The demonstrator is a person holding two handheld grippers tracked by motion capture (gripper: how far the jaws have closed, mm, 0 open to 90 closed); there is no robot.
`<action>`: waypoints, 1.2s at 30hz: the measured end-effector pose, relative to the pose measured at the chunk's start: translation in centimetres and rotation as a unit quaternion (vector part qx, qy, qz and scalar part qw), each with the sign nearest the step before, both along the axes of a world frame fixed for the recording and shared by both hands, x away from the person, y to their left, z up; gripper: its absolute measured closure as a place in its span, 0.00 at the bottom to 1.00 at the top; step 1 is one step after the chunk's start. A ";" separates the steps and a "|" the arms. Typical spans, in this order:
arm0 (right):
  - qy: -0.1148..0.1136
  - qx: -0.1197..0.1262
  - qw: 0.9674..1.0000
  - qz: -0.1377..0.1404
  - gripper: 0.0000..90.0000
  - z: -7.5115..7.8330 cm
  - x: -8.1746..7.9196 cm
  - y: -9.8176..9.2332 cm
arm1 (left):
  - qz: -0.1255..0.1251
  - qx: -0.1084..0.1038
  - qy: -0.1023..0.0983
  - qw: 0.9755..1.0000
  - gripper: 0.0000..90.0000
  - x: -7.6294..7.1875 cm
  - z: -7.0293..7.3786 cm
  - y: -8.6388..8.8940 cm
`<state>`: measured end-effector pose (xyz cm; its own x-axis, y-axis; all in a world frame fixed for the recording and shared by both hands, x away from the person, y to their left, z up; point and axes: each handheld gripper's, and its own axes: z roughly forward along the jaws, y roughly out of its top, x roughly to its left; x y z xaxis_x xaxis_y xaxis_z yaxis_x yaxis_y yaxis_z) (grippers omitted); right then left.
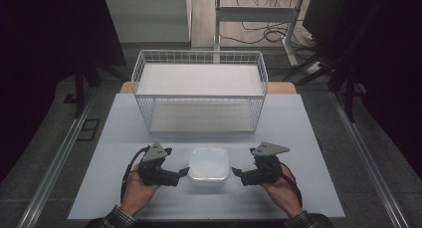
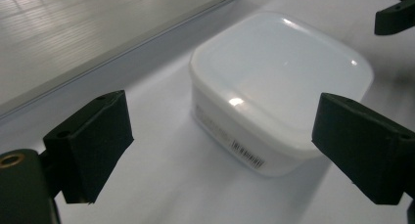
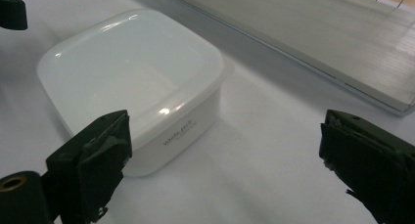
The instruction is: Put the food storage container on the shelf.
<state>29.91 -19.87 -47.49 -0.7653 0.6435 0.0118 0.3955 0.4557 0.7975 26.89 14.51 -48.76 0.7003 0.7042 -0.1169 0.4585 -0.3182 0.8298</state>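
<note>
High view: fixed overhead on person's side, looks fwd and down over the whole counter (image 1: 298,118), far off. Left gripper view: low, close, looks along its own fingers (image 2: 93,145) at the tub (image 2: 279,82) from one side. Right gripper view: same setup, opposite side of tub, fingers (image 3: 93,160) in foreground. All three share tub and the counter round it; each gripper view catches the basket's (image 1: 199,88) base.

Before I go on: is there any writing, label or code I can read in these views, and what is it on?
White lidded container, side wall in the right gripper view: a small line of dark print, too blurred to read.
Same container, side wall in the left gripper view: a barcode sticker, bars and digits too small to read; faint print beside it, illegible.
Wire basket: no text visible.
</note>
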 end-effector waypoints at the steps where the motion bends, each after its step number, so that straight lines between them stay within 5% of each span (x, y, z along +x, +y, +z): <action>1: 0.000 0.000 1.000 0.000 0.05 0.0 0.0 0.0 | 0.000 0.000 0.000 1.000 0.07 0.0 0.0 0.0; 9: -0.005 -0.018 1.000 0.003 0.01 0.4 -0.3 1.8 | -0.040 0.005 0.024 0.999 0.01 1.1 -0.1 -2.5; 18: 0.039 -0.014 0.999 0.011 0.02 0.1 0.5 4.0 | -0.042 0.007 0.040 0.998 0.03 2.5 -0.6 -3.3; 23: 0.062 -0.014 0.998 0.024 0.05 -0.6 0.9 4.6 | -0.047 0.004 0.066 0.997 0.03 2.9 -1.7 -3.1; 27: 0.091 -0.003 0.995 0.034 0.08 -1.2 1.3 4.6 | -0.061 -0.021 0.087 0.994 0.04 3.0 -2.1 -2.9; 28: 0.105 0.002 0.993 0.045 0.12 -1.2 1.4 4.5 | -0.076 -0.030 0.096 0.992 0.08 2.9 -2.2 -2.9; 30: 0.123 0.008 0.991 0.055 0.16 -1.2 1.3 4.4 | -0.079 -0.034 0.097 0.992 0.12 2.6 -2.2 -3.0; 34: 0.131 0.005 0.990 0.051 0.18 -1.2 0.8 4.4 | -0.075 -0.037 0.092 0.992 0.26 1.5 -1.9 -2.4; 36: 0.145 0.007 0.989 0.039 0.29 -0.9 0.5 4.1 | -0.071 -0.042 0.089 0.993 0.39 1.1 -1.8 -2.0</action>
<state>30.43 -15.75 -48.38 -0.7760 0.5804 0.2469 0.5722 0.4834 0.6625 28.00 12.52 -50.54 0.7550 0.5819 -0.3022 0.5561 -0.3240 0.7654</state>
